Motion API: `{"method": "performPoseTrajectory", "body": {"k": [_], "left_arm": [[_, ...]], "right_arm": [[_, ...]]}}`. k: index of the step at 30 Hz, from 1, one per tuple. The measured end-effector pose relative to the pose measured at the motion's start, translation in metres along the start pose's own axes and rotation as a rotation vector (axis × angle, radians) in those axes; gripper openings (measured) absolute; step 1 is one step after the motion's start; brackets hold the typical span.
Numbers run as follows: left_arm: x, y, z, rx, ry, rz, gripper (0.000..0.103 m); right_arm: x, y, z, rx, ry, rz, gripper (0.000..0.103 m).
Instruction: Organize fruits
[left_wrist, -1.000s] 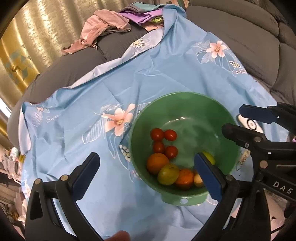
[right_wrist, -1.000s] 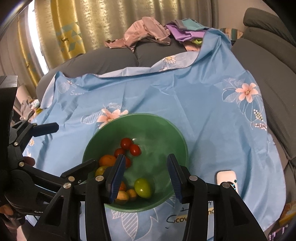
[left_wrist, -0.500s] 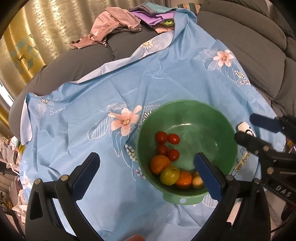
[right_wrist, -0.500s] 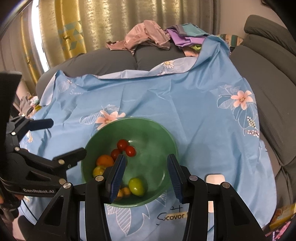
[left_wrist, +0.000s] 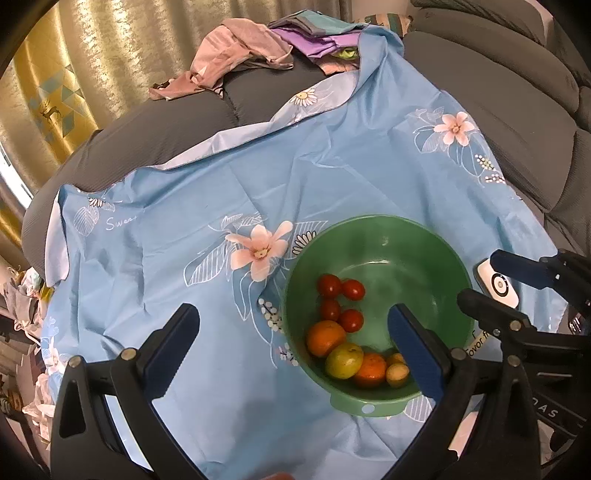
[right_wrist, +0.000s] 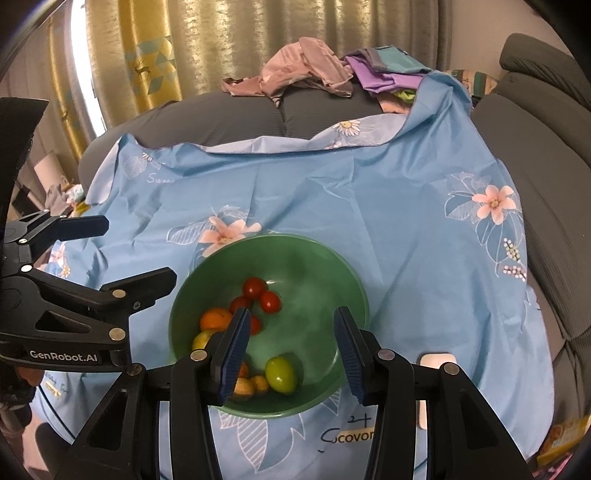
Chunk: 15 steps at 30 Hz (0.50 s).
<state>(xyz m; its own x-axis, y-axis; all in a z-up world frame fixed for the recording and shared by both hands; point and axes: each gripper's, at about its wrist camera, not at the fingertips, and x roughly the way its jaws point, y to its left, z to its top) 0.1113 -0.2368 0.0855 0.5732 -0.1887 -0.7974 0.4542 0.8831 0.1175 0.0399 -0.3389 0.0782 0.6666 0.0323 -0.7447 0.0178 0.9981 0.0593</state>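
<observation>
A green bowl (left_wrist: 373, 218) (right_wrist: 314, 273) stands on the blue flowered cloth. It holds several red cherry tomatoes (left_wrist: 329, 285) (right_wrist: 255, 288), two oranges (left_wrist: 325, 338), a yellow-green fruit (left_wrist: 343, 360) (right_wrist: 280, 373) and small yellowish fruits (left_wrist: 397, 373). My left gripper (left_wrist: 291, 332) hovers open and wide over the bowl's left rim, with nothing held. It also shows at the left of the right wrist view (right_wrist: 129, 251). My right gripper (right_wrist: 291, 325) hangs open above the bowl's near side, its pads touching nothing. It also shows at the right of the left wrist view (left_wrist: 487, 280).
The blue cloth (left_wrist: 184, 229) covers a grey sofa (left_wrist: 517, 122) whose cushions rise at the right. A pile of clothes (right_wrist: 310, 70) lies at the back before gold curtains. A small white device (left_wrist: 498, 286) (right_wrist: 437, 360) rests on the cloth right of the bowl.
My left gripper has lifted away from the bowl, which now looks smaller in its view. The right gripper has stayed about where it was. Both stay open; the fruits have not moved.
</observation>
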Motion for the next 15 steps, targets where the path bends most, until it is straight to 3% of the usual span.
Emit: {"method": "performPoseTrajectory", "body": {"k": [15], "left_arm": [[0.0061,0.0012,-0.0012,0.002,0.018,0.004,0.102]], "right_arm": [[0.0050,0.0018,-0.0005,-0.003,0.007,0.001,0.047]]}}
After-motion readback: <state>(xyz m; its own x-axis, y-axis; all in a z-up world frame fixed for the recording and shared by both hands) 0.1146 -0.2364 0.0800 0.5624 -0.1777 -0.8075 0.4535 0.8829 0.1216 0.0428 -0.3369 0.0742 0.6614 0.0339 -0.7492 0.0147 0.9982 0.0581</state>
